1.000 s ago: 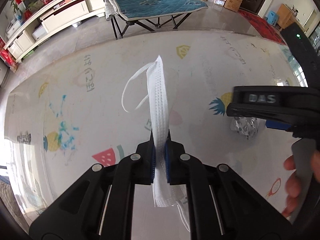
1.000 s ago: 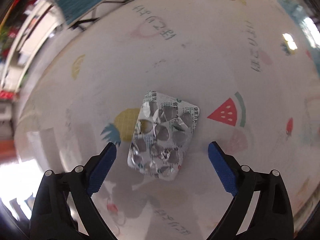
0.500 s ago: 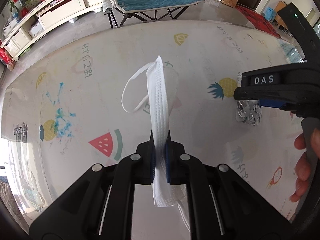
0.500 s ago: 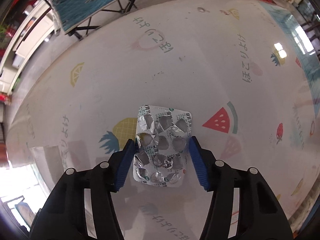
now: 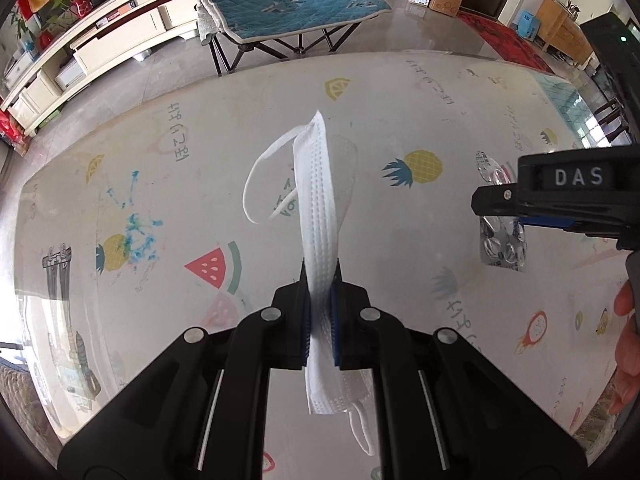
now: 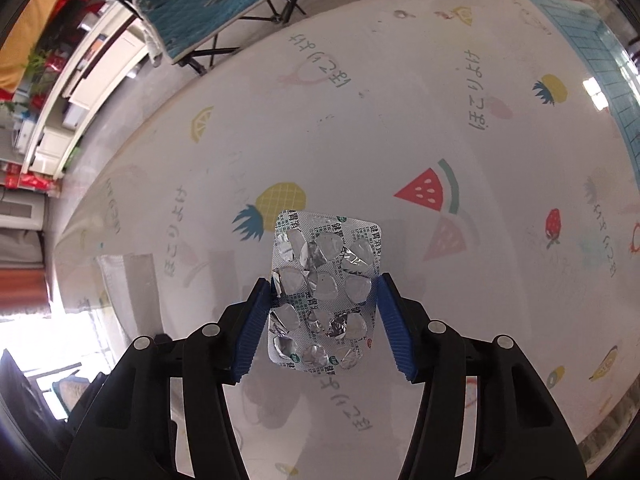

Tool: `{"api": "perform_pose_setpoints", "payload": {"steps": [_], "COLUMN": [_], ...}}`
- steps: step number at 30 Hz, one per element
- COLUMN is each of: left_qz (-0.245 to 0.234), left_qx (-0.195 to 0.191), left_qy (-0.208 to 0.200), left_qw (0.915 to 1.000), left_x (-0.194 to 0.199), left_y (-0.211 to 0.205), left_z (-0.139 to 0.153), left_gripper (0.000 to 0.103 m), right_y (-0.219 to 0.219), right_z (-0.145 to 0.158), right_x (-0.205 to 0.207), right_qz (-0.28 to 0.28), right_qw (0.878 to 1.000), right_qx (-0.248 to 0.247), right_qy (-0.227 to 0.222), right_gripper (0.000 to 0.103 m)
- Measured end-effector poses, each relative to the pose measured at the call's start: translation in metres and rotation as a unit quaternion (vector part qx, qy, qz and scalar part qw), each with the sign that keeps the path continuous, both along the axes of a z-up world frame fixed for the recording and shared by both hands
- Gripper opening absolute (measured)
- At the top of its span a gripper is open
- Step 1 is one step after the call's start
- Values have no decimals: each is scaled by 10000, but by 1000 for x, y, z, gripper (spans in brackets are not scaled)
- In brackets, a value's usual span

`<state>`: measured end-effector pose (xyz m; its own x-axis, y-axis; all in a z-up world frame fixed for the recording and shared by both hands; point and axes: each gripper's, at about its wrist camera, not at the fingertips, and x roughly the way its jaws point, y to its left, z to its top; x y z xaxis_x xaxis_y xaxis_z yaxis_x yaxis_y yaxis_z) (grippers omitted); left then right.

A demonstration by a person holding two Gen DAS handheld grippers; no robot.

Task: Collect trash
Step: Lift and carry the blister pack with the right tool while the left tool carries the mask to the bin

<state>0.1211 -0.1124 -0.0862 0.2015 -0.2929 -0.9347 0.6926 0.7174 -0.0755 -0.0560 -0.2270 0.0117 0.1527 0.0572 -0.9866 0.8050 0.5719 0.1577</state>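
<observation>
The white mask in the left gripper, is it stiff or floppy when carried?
Probably floppy: the mask bends over above the left gripper and its tail droops below the pads. Likely light, since a thin pinch holds it. Its loose ear loop may snag on things.

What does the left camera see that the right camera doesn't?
Only the left wrist view shows the white face mask pinched in the left hand-held gripper, and the person's hand at the right edge. It also sees the right hand-held gripper from the side.

Only the right wrist view shows the foil face of the empty pill blister pack, with its punched-out pockets and green print, and the blue pads squeezing its two sides.

Both show the blister pack, the fruit-print mat and the blue folding cot.
</observation>
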Motion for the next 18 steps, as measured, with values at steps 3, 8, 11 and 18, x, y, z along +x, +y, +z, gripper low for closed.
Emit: {"api": "perform_pose_setpoints", "payload": {"steps": [3, 8, 11, 18], "left_qz": [-62, -179, -322, -766], "left_qx": [14, -72, -122, -330], "left_qy": [-54, -157, -233, -215], "left_qw": [10000, 9997, 9991, 9963], "left_x": [-11, -42, -72, -170], "left_y": [1, 8, 11, 12], "left_z": [10, 38, 54, 87], "left_gripper": [6, 6, 6, 6], "right_y": [4, 4, 4, 17], "right_z": [12, 42, 55, 96], "right_x": [-11, -51, -75, -185], "right_qz": [80, 109, 98, -193], "right_qw": [9999, 9997, 9994, 9978], "right_qx": [-24, -157, -231, -233], "right_qy": [-62, -168, -250, -594], "right_gripper": [56, 56, 56, 56]}}
